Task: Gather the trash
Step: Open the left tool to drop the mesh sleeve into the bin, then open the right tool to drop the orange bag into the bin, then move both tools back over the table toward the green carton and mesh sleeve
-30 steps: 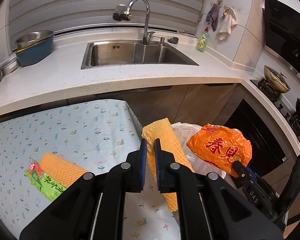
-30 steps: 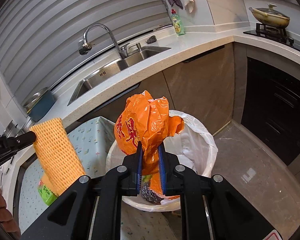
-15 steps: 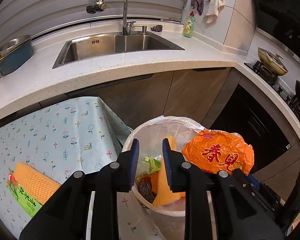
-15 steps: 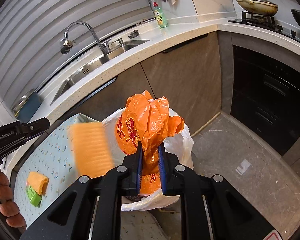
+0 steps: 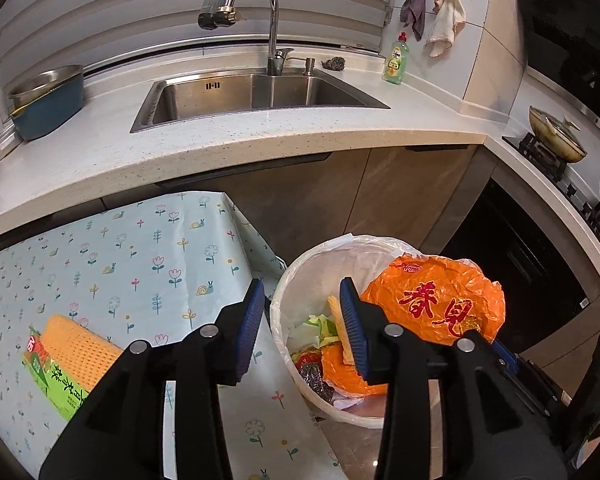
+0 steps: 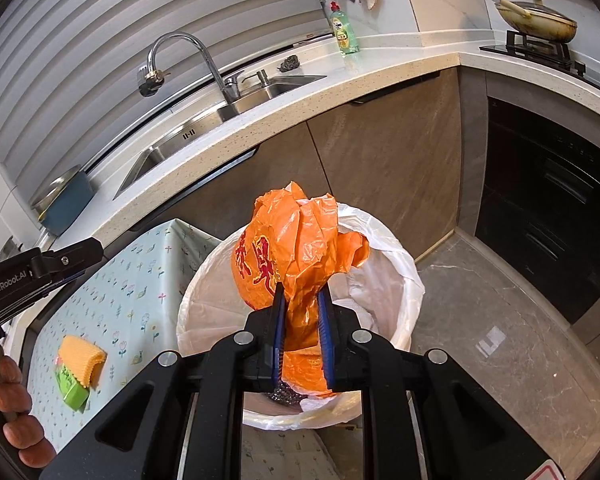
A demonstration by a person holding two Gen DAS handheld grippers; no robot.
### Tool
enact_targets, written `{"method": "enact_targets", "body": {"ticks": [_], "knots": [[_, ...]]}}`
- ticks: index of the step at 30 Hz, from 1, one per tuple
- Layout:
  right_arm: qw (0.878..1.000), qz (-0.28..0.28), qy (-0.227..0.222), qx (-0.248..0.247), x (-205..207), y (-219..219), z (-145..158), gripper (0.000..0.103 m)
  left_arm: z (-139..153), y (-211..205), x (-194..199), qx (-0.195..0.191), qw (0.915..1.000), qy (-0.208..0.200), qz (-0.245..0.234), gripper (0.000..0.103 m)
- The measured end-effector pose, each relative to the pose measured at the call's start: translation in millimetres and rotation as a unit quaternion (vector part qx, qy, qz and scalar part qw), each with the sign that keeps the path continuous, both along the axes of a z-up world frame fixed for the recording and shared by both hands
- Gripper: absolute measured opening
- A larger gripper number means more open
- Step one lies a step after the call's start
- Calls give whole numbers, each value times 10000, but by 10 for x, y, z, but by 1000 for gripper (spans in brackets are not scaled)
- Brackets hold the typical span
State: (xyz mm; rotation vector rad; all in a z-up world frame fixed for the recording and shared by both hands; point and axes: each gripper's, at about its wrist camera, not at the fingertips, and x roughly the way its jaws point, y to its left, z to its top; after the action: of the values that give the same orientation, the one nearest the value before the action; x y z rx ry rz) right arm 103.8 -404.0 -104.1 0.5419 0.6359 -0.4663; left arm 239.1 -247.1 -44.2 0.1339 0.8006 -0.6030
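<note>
- In the left wrist view, our left tongs (image 5: 300,320) point steeply down from the lower middle of the frame, over the edge where the flowered table (image 5: 112,256) meets the white-lined trash bin (image 5: 296,280).
- Their jaws are opening and nothing sits between the blue pads; the bin's rim and a strip of tablecloth show through the gap.
- Inside the bin, at lower centre of that view, lies a yellow mesh cloth (image 5: 338,332) among vegetable scraps, a dark steel scourer and orange plastic.
- In the right wrist view, our right tongs (image 6: 302,328) also tilt downward from the bottom centre, clamped narrowly on the crumpled orange plastic bag (image 6: 296,248), which stands up above the pads over the bin's mouth.
- The same bag shows at right centre of the left wrist view, just beside the bin.
- At the left edge of the right wrist view, our left hand (image 6: 14,412) wraps its fingers round the other tool's handle.
- On the table, lower left in both views, a folded yellow mesh cloth with a green wrapper (image 5: 66,360) remains, well apart from the bin.
</note>
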Motion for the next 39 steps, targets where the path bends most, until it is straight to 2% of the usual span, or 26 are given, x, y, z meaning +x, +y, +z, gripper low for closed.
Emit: {"method": "enact_targets", "body": {"ticks": [4,5,8,16,19,23,36,39], "knots": [[10000,77,-2,9,72,44,-4,20,5,106,30,-29,9999,9,110,48],[10000,79,11,-17,94,58,-6,26,5,132,38,-31,9999,4,148,56],[9999,103,9,-49,133,105,11,40,3,262,79,-105,9995,69,305,67],[9995,280,-124,-102,162,323,170,44,9,720,163,-165,9966,148,797,70],[9990,390,-185,-139,173,450,247,48,27,933,151,-196,9945,162,1018,76],[9976,612,-237,-204,215,682,340,51,36,1205,125,-151,9917,154,1264,78],[9911,1293,-179,-261,414,1455,416,51,-96,2175,128,-234,9758,505,2116,82],[9894,1426,-167,-233,455,1627,387,55,-146,2337,137,-189,9728,550,2244,83]]}}
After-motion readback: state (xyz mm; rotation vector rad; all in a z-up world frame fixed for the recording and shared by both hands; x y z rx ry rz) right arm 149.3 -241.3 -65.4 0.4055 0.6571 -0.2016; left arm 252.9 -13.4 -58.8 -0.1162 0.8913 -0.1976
